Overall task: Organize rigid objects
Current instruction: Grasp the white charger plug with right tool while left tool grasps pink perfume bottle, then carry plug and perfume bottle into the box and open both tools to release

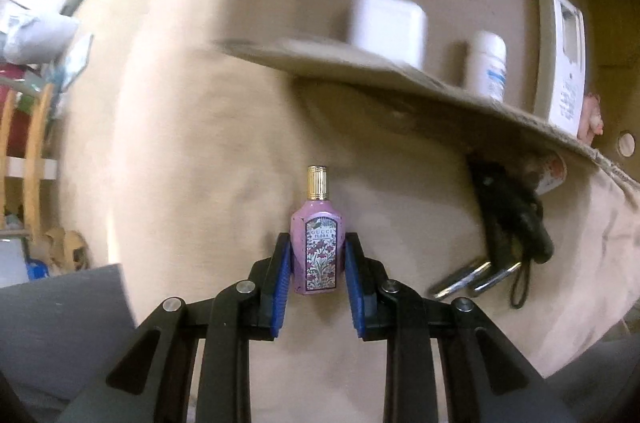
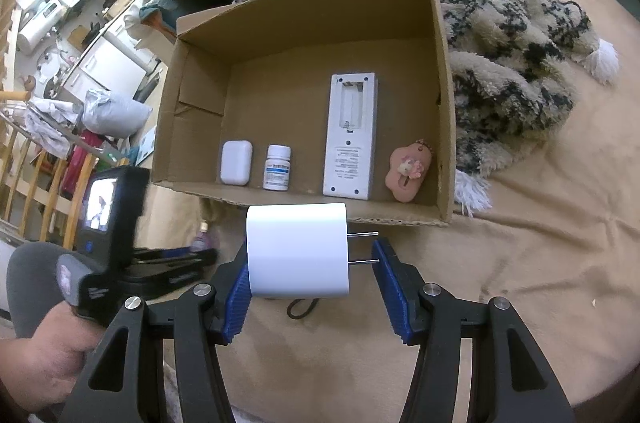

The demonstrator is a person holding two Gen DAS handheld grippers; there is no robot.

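Only the left wrist view gives the perfume bottle (image 1: 318, 243) plainly: a small pink bottle with a gold cap and a flowered label, lying on the tan bedsheet (image 1: 192, 143), its lower half pinched between the blue pads of the left gripper (image 1: 318, 265). At about three o'clock from it a black key fob (image 1: 508, 211) with silver keys lies under the near edge of the cardboard box (image 1: 400, 71). This view is blurred at the box.

The right wrist view looks down into that box, and shows what the other hardly does: along its near wall, from nine o'clock to three, a white earbud case (image 2: 236, 163), a white pill bottle (image 2: 277, 167), a white remote (image 2: 351, 139) lying back-up with its battery bay uncovered, and a pink charm (image 2: 410, 169). The right gripper (image 2: 312, 271) has a white charger plug (image 2: 298, 251) between its jaws, the left pad against its side, the prongs pointing toward the right pad; whether the prong tips touch that pad I cannot tell. At nine o'clock the person's hand (image 2: 44, 363) holds the left gripper, with the perfume bottle a blurred spot by the box corner. A patterned blanket (image 2: 500, 23) lies at one o'clock
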